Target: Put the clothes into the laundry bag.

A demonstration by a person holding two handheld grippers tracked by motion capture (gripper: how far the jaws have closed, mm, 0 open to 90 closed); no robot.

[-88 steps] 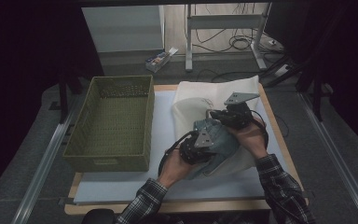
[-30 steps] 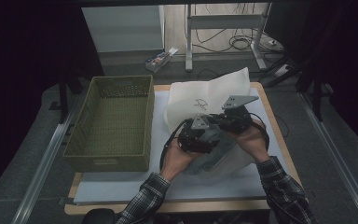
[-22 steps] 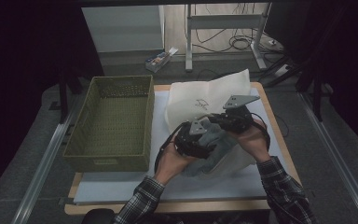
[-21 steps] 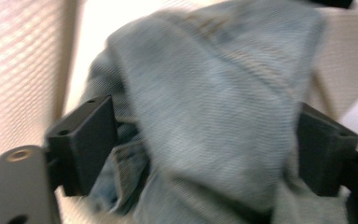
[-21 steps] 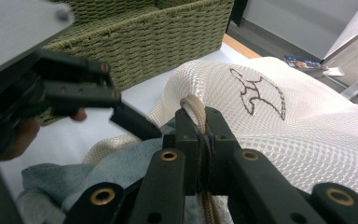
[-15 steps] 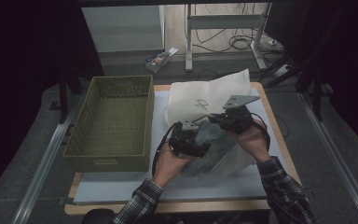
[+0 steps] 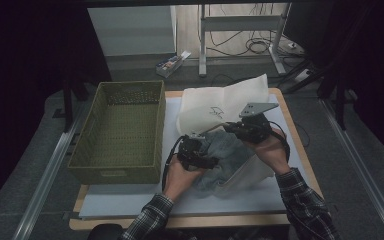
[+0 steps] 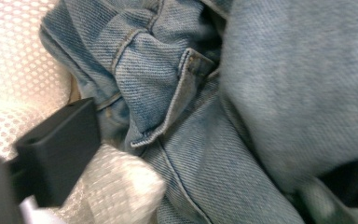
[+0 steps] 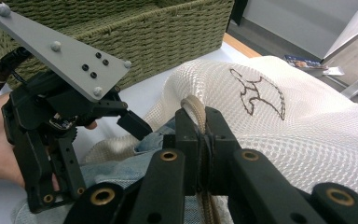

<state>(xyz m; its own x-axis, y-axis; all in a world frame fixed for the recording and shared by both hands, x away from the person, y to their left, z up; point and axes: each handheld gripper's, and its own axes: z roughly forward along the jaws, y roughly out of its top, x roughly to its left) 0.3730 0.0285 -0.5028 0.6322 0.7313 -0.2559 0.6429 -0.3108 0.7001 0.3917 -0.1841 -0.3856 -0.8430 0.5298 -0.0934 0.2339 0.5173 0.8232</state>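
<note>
Blue jeans (image 7: 225,155) lie bunched at the mouth of a white mesh bag (image 7: 215,107) on the table. My right gripper (image 7: 232,127) holds the bag's rim up. In the right gripper view its jaws (image 9: 203,135) are shut on the bag's beige drawstring cord (image 9: 193,105). My left gripper (image 7: 200,152) is at the left side of the jeans. In the left gripper view one black finger (image 8: 56,154) rests against the mesh (image 8: 18,56), and denim (image 8: 242,116) lies between the wide-apart jaws. The right gripper view shows the left gripper (image 9: 133,123) poking into the denim (image 9: 154,135).
A green woven basket (image 7: 115,172) stands empty on the left of the table, close to my left hand; it also rises behind the left gripper (image 9: 144,37). A pale sheet (image 7: 130,200) covers the tabletop. A small box (image 7: 172,62) lies on the floor beyond.
My left gripper has drawn back to the left, out from the bag's mouth, and more denim shows there. My right gripper stays lifted, holding the bag's rim.
</note>
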